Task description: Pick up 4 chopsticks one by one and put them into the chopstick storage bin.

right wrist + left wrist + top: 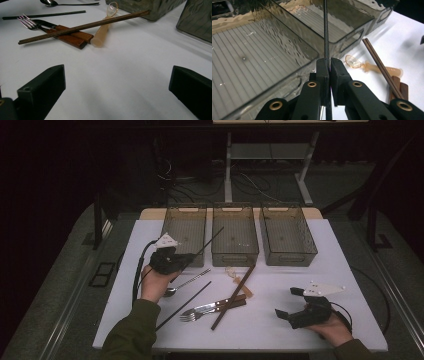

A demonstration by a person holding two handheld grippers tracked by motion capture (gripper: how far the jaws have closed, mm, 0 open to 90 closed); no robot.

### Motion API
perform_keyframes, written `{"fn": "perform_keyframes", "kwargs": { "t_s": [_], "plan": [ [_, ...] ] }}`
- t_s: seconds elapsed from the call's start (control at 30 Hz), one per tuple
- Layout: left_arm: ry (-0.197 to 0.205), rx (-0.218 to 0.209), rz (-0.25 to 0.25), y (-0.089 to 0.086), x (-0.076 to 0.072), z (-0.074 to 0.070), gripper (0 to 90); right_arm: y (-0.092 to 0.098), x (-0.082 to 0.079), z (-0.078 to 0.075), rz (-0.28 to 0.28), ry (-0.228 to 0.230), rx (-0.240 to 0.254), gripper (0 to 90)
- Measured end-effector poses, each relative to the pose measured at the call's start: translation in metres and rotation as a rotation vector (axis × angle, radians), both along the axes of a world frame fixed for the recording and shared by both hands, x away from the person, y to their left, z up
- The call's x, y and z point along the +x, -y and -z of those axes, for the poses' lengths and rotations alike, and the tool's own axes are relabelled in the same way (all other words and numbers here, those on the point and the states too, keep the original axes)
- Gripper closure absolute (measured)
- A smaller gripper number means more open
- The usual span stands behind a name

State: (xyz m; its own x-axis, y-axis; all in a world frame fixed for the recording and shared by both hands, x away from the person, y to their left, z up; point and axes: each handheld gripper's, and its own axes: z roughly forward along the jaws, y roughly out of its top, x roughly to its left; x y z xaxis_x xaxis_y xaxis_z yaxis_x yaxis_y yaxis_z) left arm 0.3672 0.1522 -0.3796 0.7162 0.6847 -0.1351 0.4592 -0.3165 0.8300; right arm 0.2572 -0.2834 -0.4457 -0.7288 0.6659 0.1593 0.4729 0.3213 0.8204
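Clamping a thin black chopstick (326, 30), the left gripper (186, 261) has its jaws pressed together on it; the stick's lower end is hidden behind the jaws, its tip angled over the gap between the left bin (184, 227) and middle bin (235, 234). Right gripper (289, 304) rests low on the counter (280, 325), jaws wide apart, bare white surface between them. Bins are ribbed smoky plastic. Second black chopstick (183, 304) lies flat beside what is probably a spoon (186, 283), dim.
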Motion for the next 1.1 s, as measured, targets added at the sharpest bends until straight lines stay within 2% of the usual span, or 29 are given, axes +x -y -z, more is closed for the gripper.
{"fn": "perform_keyframes", "kwargs": {
  "t_s": [0.43, 0.83, 1.03, 1.1],
  "plan": [
    [-0.007, -0.019, -0.015, 0.003, 0.027, -0.012, 85.2, 0.0, 0.0, 0.0, 0.001, 0.0, 0.002, 0.7],
    [0.004, 0.001, -0.071, -0.004, 0.062, -0.026, 85.2, 0.0, -0.001, -0.001, 0.0, 0.0, 0.008, 0.7],
    [0.005, -0.009, -0.1, -0.011, 0.079, -0.027, 85.2, 0.0, -0.001, -0.001, -0.002, 0.0, 0.009, 0.7],
    [0.007, 0.005, -0.112, -0.013, 0.084, -0.025, 85.2, 0.0, -0.001, -0.001, -0.001, 0.0, 0.009, 0.7]
  ]
}}
